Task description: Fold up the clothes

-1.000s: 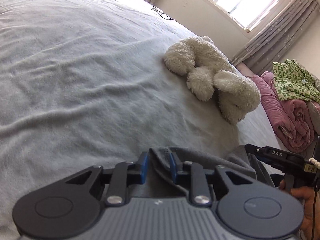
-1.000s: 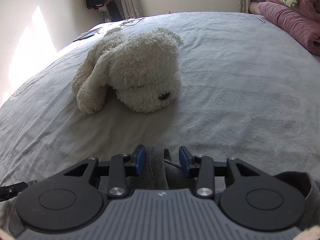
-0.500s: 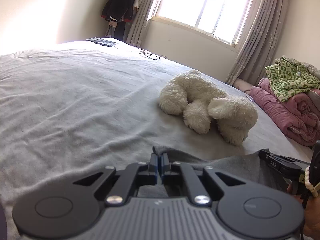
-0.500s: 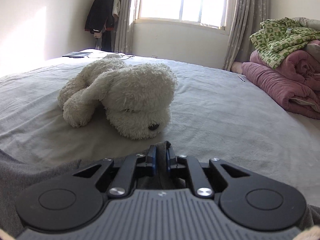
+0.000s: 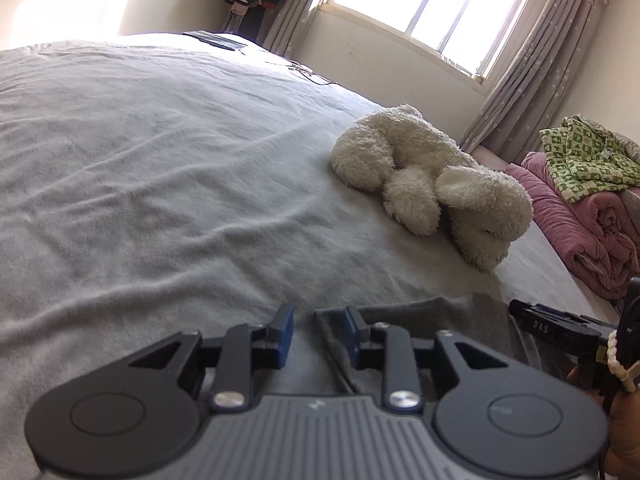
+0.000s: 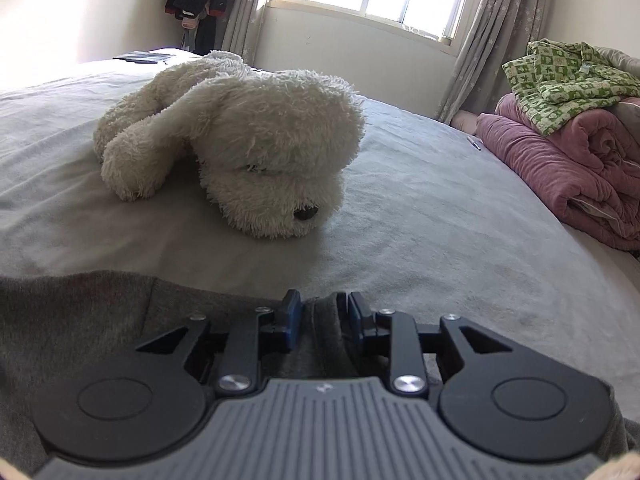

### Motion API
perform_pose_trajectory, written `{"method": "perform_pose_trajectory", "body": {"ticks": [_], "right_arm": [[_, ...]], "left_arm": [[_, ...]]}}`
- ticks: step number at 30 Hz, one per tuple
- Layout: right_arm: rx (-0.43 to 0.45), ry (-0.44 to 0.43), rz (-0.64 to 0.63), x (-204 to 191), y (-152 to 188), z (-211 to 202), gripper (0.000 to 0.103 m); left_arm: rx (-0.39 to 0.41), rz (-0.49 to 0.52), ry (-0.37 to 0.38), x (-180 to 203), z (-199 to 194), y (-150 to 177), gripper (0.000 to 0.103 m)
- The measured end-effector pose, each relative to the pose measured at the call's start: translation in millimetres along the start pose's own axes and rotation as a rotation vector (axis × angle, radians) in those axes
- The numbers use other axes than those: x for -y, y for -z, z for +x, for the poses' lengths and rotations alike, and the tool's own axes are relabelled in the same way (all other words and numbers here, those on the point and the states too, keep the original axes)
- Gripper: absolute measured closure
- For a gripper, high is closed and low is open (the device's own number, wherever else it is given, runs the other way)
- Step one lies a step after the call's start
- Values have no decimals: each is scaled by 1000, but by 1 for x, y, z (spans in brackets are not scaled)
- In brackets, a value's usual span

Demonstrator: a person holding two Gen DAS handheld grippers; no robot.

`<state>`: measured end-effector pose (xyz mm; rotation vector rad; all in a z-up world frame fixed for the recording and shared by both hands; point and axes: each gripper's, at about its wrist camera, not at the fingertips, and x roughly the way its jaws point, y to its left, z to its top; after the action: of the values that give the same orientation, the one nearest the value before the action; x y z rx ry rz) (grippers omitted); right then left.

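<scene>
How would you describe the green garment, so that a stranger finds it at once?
Look to the right of the grey bed, below the curtained window. A rolled pink blanket lies there, and the green checked garment sits crumpled on top of it. It is the only patterned cloth here.

My bed (image 5: 160, 184) carries a grey garment (image 6: 80, 320) at six o'clock, plush dog (image 6: 256, 148) at twelve, blankets (image 6: 568, 176) at three.
</scene>
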<state>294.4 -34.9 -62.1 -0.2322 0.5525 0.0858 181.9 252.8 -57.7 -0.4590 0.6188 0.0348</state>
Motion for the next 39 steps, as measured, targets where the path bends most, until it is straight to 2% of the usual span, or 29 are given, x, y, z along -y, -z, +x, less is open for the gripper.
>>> {"method": "perform_pose_trajectory", "body": {"ticks": [1,2,6,8,15,19,24,27,28,29,31,36,39], "right_arm": [[6,-16,28,3,-1,-6,56],[10,-36,51,7,-1,-14,56],[11,-87,94,22,0,-51,56],[9,-108,119,33,3,-69,55],[-31,-90,122,81,15,-122,52],[-43,-71,143,107,27,-149,50],[-62,-65,178,132,49,-181,50],[-81,-70,195,143,65,-198,49],[-89,-75,200,147,72,-204,49],[-97,-81,201,148,78,-208,49],[-120,-104,197,150,94,-218,49],[-164,-142,195,159,131,-245,49],[-181,-150,200,166,150,-262,49]], "left_arm": [[-9,-15,2,0,-4,-2,54],[-19,-30,4,1,-8,-4,50],[-66,-113,15,2,-27,-14,50],[-72,-112,25,10,-38,-16,50],[-84,-41,24,43,-84,6,45],[-108,1,33,58,-104,29,44],[-160,105,20,75,-120,63,45],[-192,120,2,76,-129,81,47],[-202,120,-3,75,-131,86,54],[-207,123,0,74,-135,92,69],[-219,128,6,72,-142,104,79],[-204,169,56,77,-168,133,79],[-217,216,50,87,-175,143,79]]}}
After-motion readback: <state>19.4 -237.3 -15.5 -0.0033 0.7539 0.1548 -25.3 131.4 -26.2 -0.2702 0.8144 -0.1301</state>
